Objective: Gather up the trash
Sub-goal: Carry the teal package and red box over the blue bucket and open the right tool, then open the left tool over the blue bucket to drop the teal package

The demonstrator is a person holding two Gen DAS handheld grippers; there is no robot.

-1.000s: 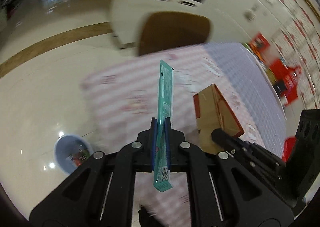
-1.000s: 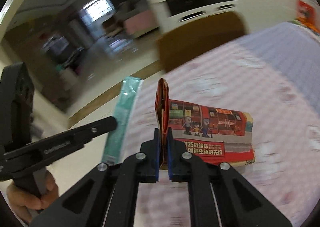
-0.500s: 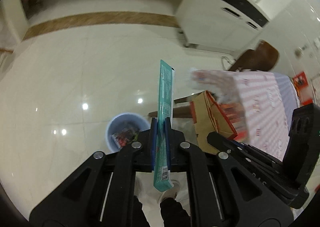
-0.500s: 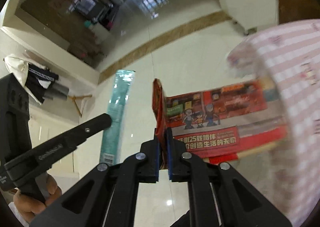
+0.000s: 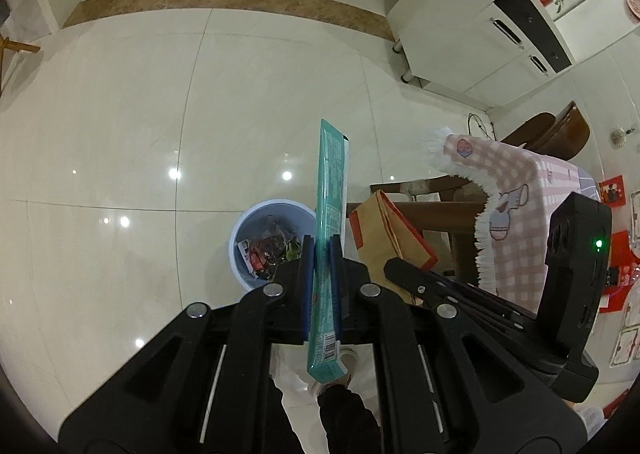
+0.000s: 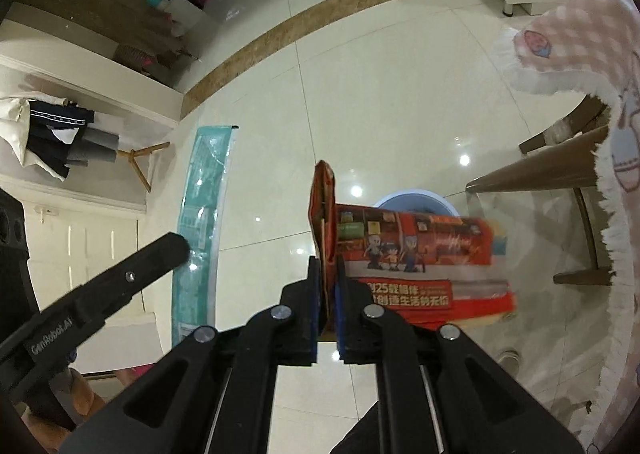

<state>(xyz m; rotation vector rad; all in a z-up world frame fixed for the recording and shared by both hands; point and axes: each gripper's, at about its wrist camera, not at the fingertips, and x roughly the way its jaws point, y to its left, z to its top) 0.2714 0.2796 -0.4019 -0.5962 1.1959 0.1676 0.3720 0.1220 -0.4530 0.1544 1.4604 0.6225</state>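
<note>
R gripper [image 6: 327, 290] jaws opening w/ red carton [image 6: 404, 266] between, above bin [image 6: 416, 201]

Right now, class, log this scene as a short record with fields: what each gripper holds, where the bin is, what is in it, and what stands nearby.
left gripper: shut on the teal wrapper
right gripper: jaws opening, red paper bag still between them
bin: pale blue, on the tiled floor, beyond and below both grippers
bin contents: wrappers and scraps already inside
nearby: table with pink checked cloth, wooden chair
</note>
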